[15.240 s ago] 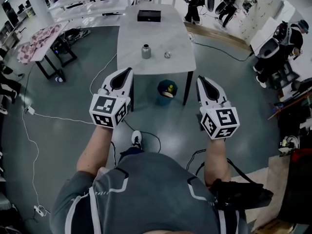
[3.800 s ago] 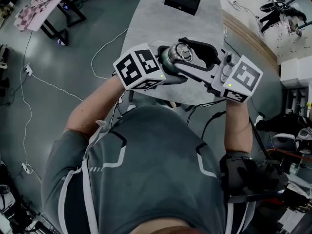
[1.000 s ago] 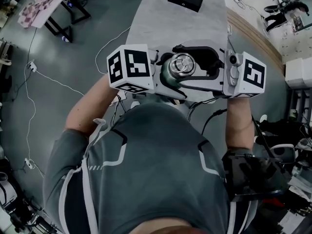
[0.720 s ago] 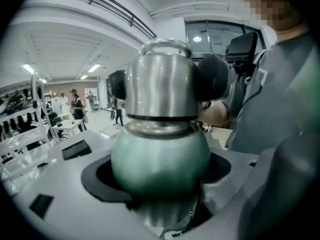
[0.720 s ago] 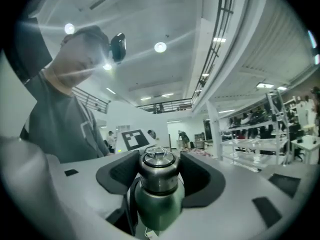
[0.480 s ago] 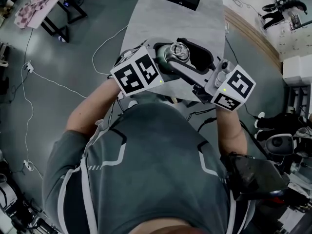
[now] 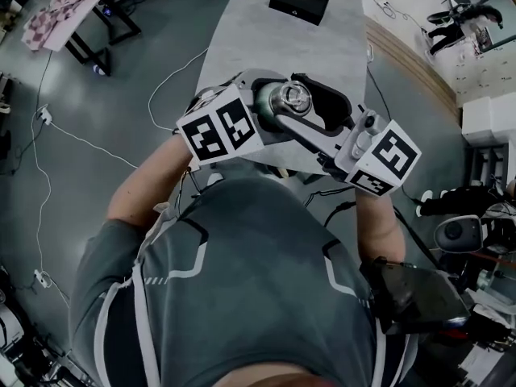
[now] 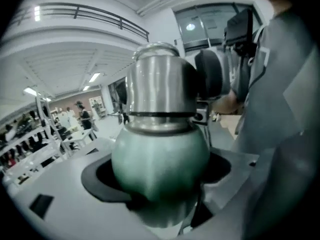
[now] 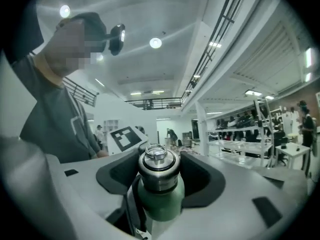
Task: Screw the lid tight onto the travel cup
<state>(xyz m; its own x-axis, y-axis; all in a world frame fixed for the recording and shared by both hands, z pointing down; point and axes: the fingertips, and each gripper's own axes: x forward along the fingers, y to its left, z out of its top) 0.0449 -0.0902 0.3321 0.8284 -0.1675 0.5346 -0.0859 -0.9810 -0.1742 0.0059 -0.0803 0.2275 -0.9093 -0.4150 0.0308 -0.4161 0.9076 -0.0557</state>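
Left gripper [image 8: 160, 179] jaws pinch the green metal travel cup [image 9: 161, 204] body. Right gripper [image 9: 159, 174] jaws, spread wide, clamp its silver steel lid [image 7: 292, 97].

Green travel cup [image 9: 159, 204] w/ silver lid [image 9: 158, 174] — person's shirt [image 7: 242, 297] grey w/ white lines, table [image 7: 274, 39] pale mottled grey, box [image 7: 298, 3] blk.

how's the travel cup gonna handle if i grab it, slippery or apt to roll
Likely rigid: the travel cup looks like metal, with a steel lid. Its smooth rounded body may slip in the left gripper, shut round it. Laid down, it would probably roll.
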